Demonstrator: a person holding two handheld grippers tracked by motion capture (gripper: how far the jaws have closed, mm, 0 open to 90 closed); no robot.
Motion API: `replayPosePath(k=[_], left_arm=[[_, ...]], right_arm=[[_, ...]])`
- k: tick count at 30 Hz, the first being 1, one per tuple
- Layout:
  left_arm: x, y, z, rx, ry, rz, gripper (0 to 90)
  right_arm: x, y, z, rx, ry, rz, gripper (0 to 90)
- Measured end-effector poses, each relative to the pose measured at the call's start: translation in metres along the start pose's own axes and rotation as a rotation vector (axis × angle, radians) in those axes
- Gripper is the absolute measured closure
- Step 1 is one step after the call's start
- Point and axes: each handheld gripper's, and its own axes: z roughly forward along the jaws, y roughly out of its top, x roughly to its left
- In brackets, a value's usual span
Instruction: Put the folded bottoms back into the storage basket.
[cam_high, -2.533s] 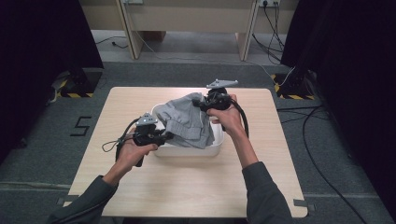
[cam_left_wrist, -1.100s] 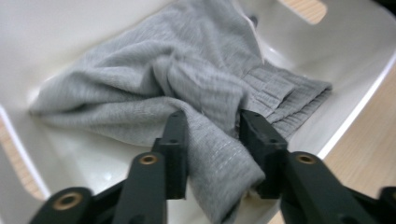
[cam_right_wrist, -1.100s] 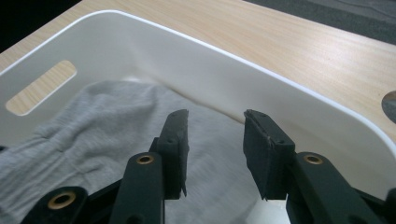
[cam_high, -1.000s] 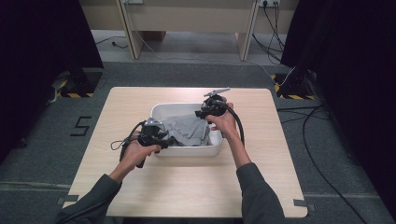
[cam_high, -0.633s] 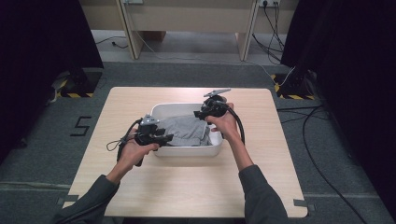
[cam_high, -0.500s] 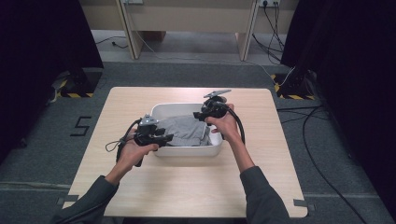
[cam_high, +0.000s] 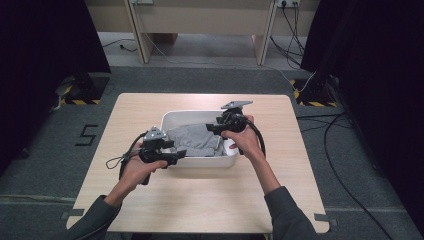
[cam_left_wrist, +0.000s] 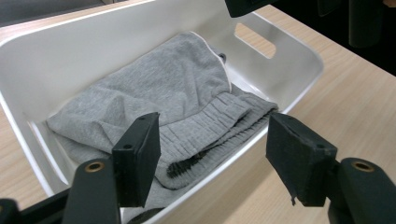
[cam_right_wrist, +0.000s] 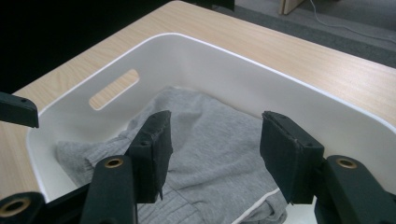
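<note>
The folded grey knit garment lies inside the white rectangular plastic bin at centre frame on the tabletop. Both the left claw and right claw have just been opening (nothing between the jaws), spread to release it.

The pale wooden surface stood on a grey carpeted floor. A painted 5 marked the floor on its left. Black cables trailed across the floor on the right, and dark curtains hung on both sides.
</note>
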Motion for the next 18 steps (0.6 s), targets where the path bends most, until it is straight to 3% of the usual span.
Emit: replayPosePath(k=[11, 18], left_arm=[[-0.014, -0.009, -0.011, -0.017, -0.042, 0.011, 29.3], [-0.020, -0.013, -0.019, -0.035, -0.039, 0.023, 27.2]], right_arm=[[0.018, -0.007, -0.020, -0.057, 0.015, -0.036, 42.2], [0.025, -0.017, -0.028, -0.067, 0.029, -0.050, 41.7]])
